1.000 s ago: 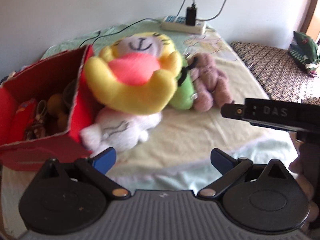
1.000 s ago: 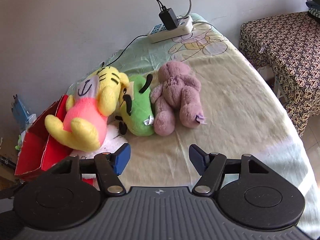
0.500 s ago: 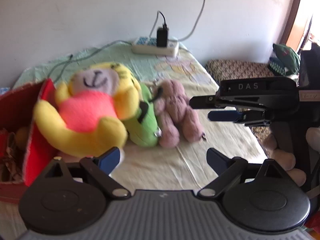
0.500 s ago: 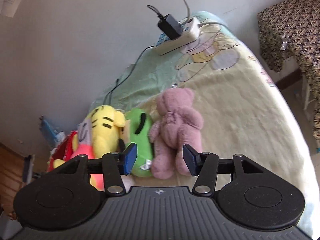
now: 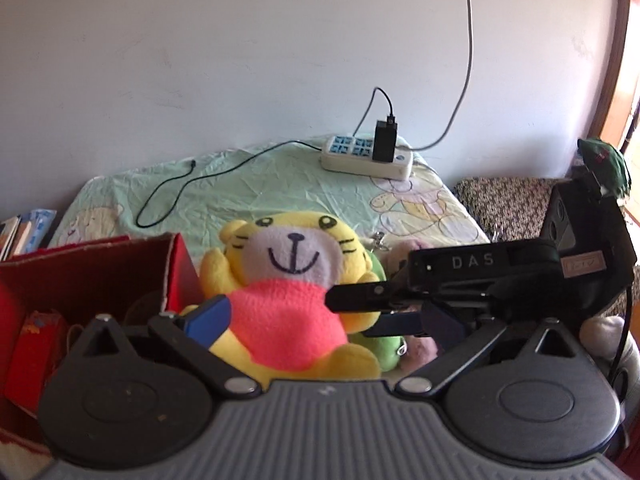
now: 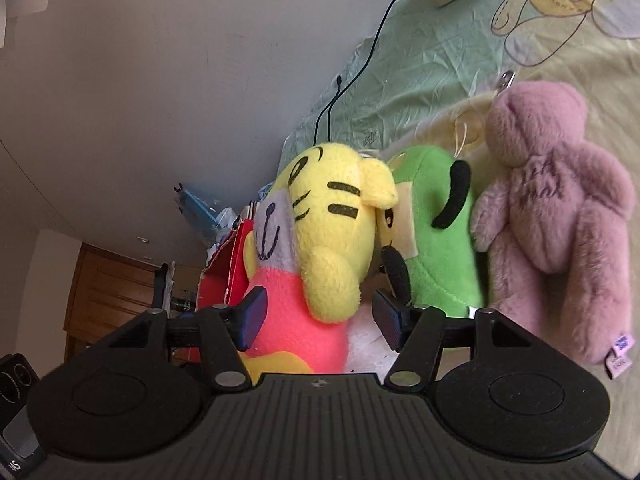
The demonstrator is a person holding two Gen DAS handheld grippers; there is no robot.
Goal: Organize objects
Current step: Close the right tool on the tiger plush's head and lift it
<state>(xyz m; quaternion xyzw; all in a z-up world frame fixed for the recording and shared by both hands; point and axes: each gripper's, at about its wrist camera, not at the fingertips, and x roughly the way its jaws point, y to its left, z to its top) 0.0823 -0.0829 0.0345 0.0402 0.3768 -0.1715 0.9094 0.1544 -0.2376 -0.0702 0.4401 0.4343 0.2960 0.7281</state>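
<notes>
A home bedroom: a bed (image 5: pixel 280 176) under a pale green cartoon-print sheet fills the middle of the left wrist frame, against a plain white wall. A power strip (image 5: pixel 366 156) with a charger lies at its far edge, soft toys (image 5: pixel 288 280) sit at centre, and wooden drawers (image 6: pixel 108 288) stand lower left in the right wrist frame.

Four plush toys show, one yellow tiger (image 6: pixel 320 236), one green toy (image 6: pixel 436 248), one pink bear (image 6: pixel 560 208) and one white one (image 6: pixel 364 340) beneath, besides one red box (image 5: pixel 80 276), one power strip (image 5: pixel 366 158) and two grippers.
</notes>
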